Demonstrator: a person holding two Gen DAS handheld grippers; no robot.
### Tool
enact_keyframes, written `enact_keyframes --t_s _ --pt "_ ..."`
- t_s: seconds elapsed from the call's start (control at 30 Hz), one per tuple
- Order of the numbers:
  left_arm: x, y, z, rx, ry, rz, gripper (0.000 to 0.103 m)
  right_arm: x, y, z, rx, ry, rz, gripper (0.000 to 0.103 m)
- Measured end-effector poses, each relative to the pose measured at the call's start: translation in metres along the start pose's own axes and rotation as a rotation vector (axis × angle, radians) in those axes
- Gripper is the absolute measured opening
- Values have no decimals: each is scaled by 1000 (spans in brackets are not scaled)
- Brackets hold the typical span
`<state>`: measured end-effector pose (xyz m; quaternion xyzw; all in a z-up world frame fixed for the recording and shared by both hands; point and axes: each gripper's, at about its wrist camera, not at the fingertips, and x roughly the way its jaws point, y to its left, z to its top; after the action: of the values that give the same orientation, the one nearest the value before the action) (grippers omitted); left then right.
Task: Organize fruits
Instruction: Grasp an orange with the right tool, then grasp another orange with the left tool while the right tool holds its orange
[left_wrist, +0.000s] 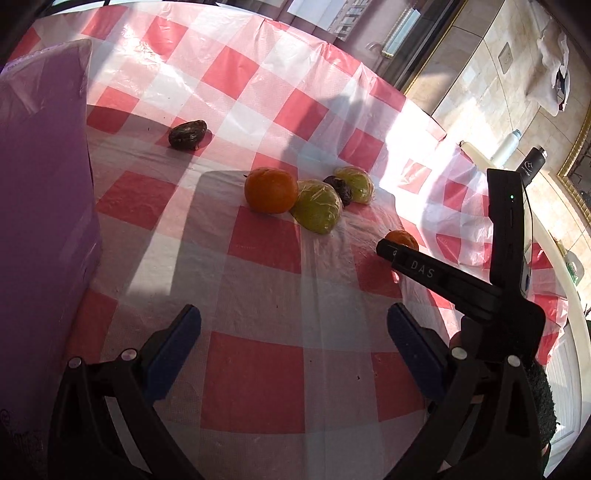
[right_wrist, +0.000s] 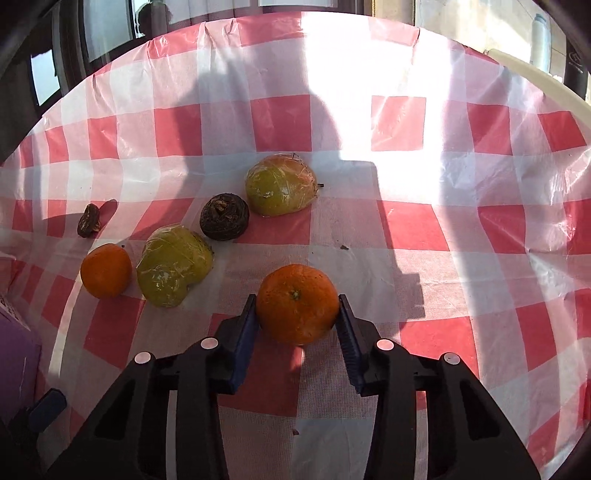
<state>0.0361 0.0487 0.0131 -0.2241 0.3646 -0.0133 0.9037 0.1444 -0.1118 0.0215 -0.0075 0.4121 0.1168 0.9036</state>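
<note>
At the far left stands a purple box (left_wrist: 40, 192), smooth-sided and matte; its inside is out of sight, so what it holds cannot be told. Beside it, alone on the glossy red-and-white checked plastic tablecloth (left_wrist: 255, 376), lies a dark wrinkled fruit (left_wrist: 187, 134). The left gripper (left_wrist: 293, 347) hovers over bare cloth, its blue-padded fingers spread wide with nothing between them. Further right sits a cluster: a round, pebbled orange (left_wrist: 270, 191) touching a green fruit wrapped in crinkled clear film (left_wrist: 318, 210), then a second dark shrivelled fruit (left_wrist: 340, 188) and another wrapped green fruit (left_wrist: 355, 183). Rightmost, the right gripper (right_wrist: 297, 314) has both ribbed blue pads pressed against the sides of a second orange (right_wrist: 297, 303), its stem end facing the camera, just above the cloth.
</note>
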Motion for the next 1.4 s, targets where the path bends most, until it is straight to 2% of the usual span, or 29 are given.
enact_keyframes --t_s 0.23,0.33,0.5,0.7,0.8,0.9,1.03,1.13,1.2,1.3,1.37,1.4 --pt "3 -2 -1 18 12 13 101 -49 -54 -39 252 -124 147 41" --pt "5 -6 0 44 31 41 101 -41 -71 -41 338 -105 222 41" --pt "15 -8 8 45 41 122 101 -33 -65 -37 339 -94 248 41" --pt "45 -5 39 49 49 247 100 -35 -68 -41 344 -105 262 41" --pt "56 3 57 39 45 280 88 -35 -68 -40 342 -104 263 41" --pt "66 9 74 32 44 295 82 -34 -68 -40 339 -98 263 42" --pt "76 9 87 32 38 261 80 -32 -67 -40 336 -92 264 42" --pt "82 2 88 78 45 274 79 -32 -67 -40 336 -91 264 42" --pt "81 2 88 79 40 247 79 -32 -67 -40 335 -89 264 42" --pt "82 2 89 91 43 246 78 -32 -67 -40 332 -86 263 42" --pt "82 2 90 97 46 245 75 -31 -67 -40 332 -83 260 42" --pt "82 2 90 102 47 243 70 -32 -67 -40 332 -83 260 42"
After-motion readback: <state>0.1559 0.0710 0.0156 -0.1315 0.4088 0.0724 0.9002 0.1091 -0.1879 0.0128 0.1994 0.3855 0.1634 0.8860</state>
